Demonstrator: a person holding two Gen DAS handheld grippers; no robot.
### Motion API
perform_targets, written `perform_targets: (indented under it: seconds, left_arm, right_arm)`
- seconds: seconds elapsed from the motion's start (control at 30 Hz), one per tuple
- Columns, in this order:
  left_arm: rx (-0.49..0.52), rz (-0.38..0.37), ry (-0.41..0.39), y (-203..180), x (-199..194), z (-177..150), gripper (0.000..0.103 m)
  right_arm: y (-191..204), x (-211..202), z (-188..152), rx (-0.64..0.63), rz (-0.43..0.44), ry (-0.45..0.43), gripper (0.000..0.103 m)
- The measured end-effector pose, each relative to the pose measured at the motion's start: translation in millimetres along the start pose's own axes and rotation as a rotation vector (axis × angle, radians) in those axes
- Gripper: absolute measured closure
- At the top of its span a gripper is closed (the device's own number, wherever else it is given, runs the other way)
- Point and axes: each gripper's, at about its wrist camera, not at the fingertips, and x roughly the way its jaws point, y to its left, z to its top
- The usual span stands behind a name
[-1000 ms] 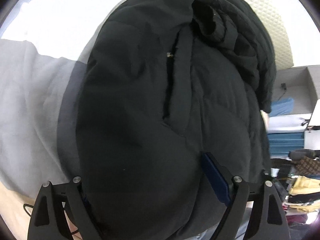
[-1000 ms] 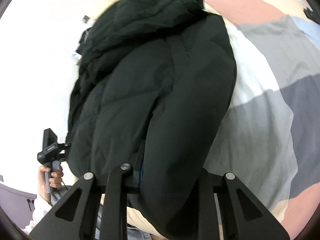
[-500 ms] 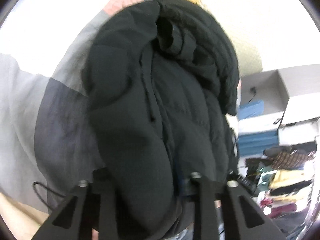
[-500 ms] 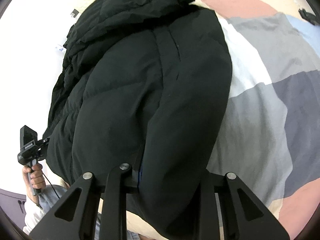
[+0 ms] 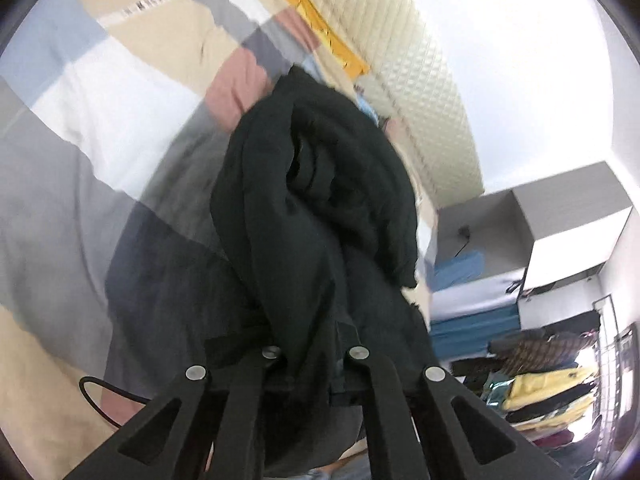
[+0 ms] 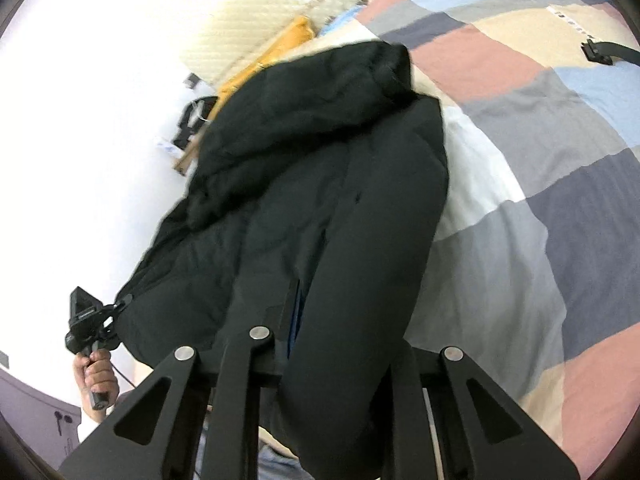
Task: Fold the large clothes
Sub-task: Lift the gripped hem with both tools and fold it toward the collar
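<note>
A large black padded jacket (image 5: pixel 312 216) hangs lifted above the patchwork bed; in the right wrist view it (image 6: pixel 320 184) stretches away from the camera, hood end farthest. My left gripper (image 5: pixel 312 344) is shut on a bunched fold of the jacket's near edge. My right gripper (image 6: pixel 332 340) is shut on another thick fold of the same edge, which drapes over its fingers. The fingertips of both are buried in fabric. The left gripper also shows in the right wrist view (image 6: pixel 86 320), held in a hand at the jacket's left edge.
A patchwork quilt (image 6: pixel 540 140) in pink, grey, blue and beige covers the bed. A quilted cream headboard (image 5: pixel 424 92) and a yellow item (image 5: pixel 324 28) lie beyond. A grey shelf unit (image 5: pixel 520 232) and piled clothes (image 5: pixel 544 384) stand at right. A black cable (image 5: pixel 104 396) lies on the bed.
The left gripper has closed from wide open onto the jacket. Both grippers have lifted the jacket's near edge, so more of the bed shows beyond it.
</note>
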Motion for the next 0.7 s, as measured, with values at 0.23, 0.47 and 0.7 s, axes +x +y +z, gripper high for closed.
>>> perform_targets:
  seconds: [0.23,0.47,0.7]
  left_arm:
    - [0.065,0.06,-0.031,-44.8,-56.1,4.9,0.1]
    - [0.111,0.047,-0.044,-95.3,-104.2,-11.8,0.1]
    - [0.2,0.049,-0.05,-147.2,-145.7,-39.5,0.1]
  right_arm:
    - [15.3,-49.5,2.5,0.041,0.178,-0.103,0.086]
    - [25.0,-108.3,4.5,0.031,0.283,-0.223,0.086]
    - [46.5,-161.6,-8.8,0.0,0.262,-0.284,0.086]
